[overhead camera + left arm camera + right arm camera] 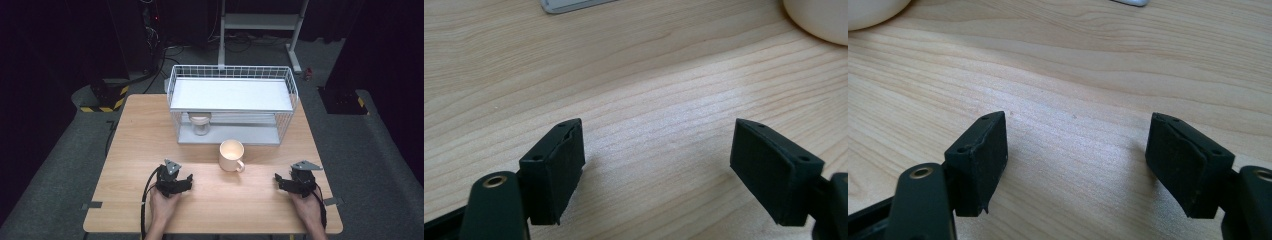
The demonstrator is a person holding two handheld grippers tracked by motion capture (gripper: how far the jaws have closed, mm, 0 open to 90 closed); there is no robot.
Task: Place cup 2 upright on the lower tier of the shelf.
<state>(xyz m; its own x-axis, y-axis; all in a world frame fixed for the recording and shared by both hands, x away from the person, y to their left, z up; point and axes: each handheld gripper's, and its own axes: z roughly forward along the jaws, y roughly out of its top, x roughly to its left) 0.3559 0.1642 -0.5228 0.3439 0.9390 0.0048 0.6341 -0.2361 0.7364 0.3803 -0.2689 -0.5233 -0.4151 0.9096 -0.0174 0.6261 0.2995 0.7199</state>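
You are at the start of a reach — both hands rest low on the surface [150, 200] and nothing is gripped yet. Your left tongs [186, 183] sit lower left of centre in the high view, your right tongs [280, 181] lower right. In the left gripper view the left tongs [656, 167] stand wide with bare wood between the pads, and the right tongs [1075, 165] in the right gripper view stand just as wide and just as empty.

The thing nearest both is the mug [231, 155], at the middle of the high view, just in front of the wire rack [287, 107] and between your two hands. It shows as a pale curve at the upper right of the left gripper view [819, 20] and the upper left of the right gripper view [870, 12].

The mug stands upright — long axis vertical, mouth up — with its handle turned toward the lower right of the high view, so toward your right hand. A second cup [200, 123] sits inside the rack's lower level.

I judge the next move calls for bringing one pair of tongs level to the mug's wall or handle, wide enough to straddle it, before closing.
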